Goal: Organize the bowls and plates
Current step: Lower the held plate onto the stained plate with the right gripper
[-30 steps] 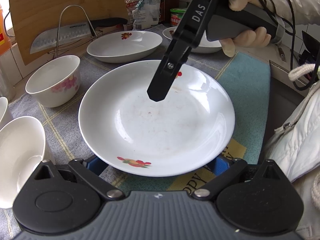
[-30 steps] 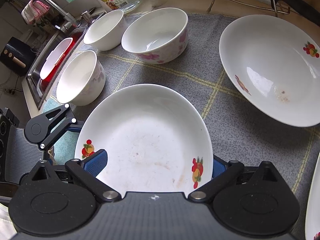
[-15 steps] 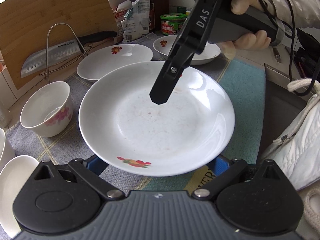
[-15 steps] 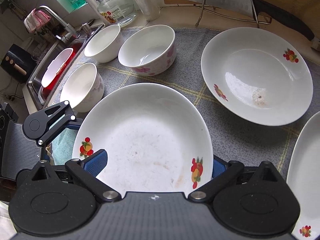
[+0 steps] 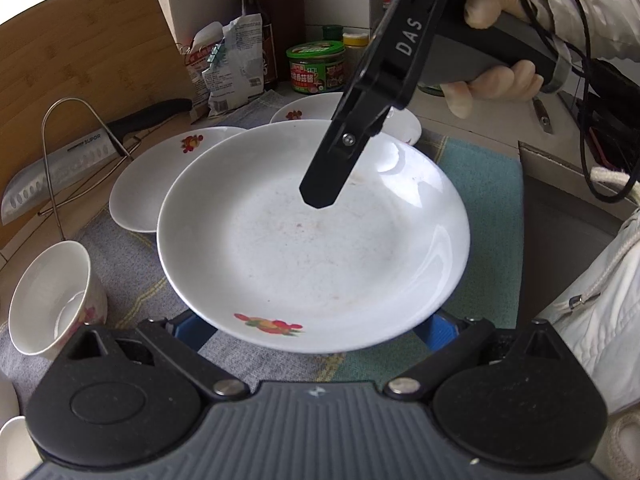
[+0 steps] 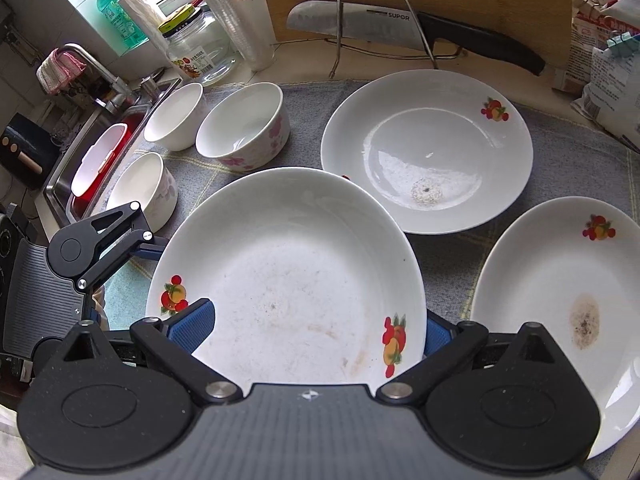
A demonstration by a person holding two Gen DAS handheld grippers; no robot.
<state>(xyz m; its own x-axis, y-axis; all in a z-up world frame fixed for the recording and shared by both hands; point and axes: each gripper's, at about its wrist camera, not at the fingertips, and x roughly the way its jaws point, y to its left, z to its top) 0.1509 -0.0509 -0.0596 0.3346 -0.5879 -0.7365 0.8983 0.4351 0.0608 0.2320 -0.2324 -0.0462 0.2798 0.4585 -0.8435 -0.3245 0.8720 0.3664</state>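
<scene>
A white plate (image 5: 312,248) with fruit decals hangs above the cloth, held from two sides. My left gripper (image 5: 314,330) has its blue pads under the near rim, one on each side, shut on the plate. My right gripper (image 6: 314,332) is shut on the opposite rim (image 6: 288,264); one black finger (image 5: 320,192) lies on top of the plate and the other is hidden below. Two more fruit-decal plates (image 6: 428,148) (image 6: 560,292) lie on the grey cloth beyond and to the right. Three bowls (image 6: 244,128) (image 6: 174,116) (image 6: 142,188) stand at the left.
A cleaver (image 6: 400,24) rests on a wire rack (image 6: 372,12) against a wooden board at the back. A sink (image 6: 60,176) with a red tub lies far left. Jars, bottles and bags (image 5: 316,66) crowd the back corner. A gloved hand (image 5: 492,80) holds the right gripper.
Both grippers have carried the plate away from the bowls toward the two plates on the cloth. The bowls have slid off to the left and the second plate has come into view.
</scene>
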